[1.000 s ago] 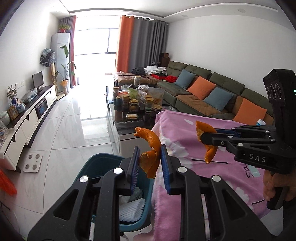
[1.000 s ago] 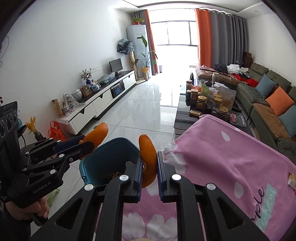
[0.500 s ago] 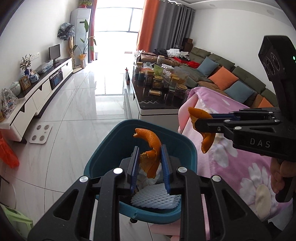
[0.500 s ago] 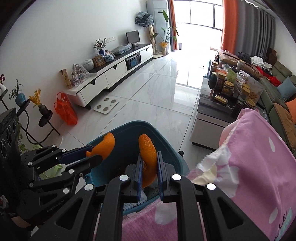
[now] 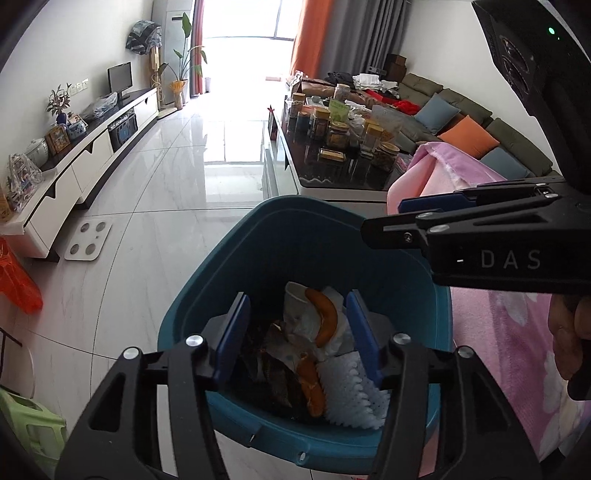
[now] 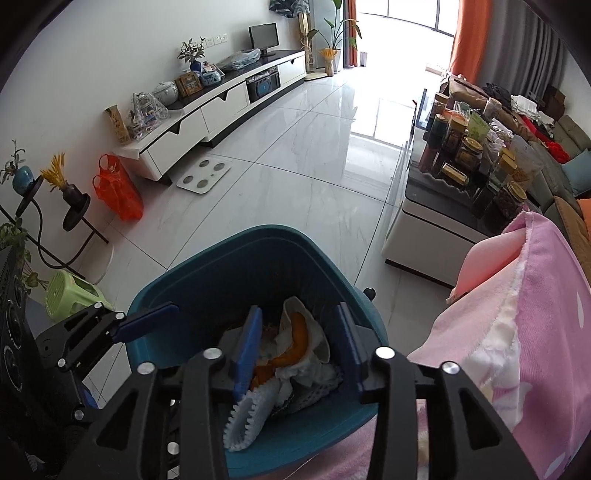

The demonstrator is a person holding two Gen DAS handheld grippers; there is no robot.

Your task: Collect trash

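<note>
The deep teal plastic trash bin (image 5: 295, 251) stands on the floor beside the pink floral blanket (image 5: 517, 332). Above it the left gripper (image 5: 297, 332) and right gripper (image 6: 301, 341) are opening, nothing between their jaws. Curled orange peel strips (image 5: 325, 321) lie inside on crumpled paper; light, limp, best pinched mid-curl.

home living room, sectional sofa (image 5: 461, 110), TV console (image 6: 229, 99), curtains (image 5: 306, 33), cluttered coffee table (image 5: 332, 177)
</note>
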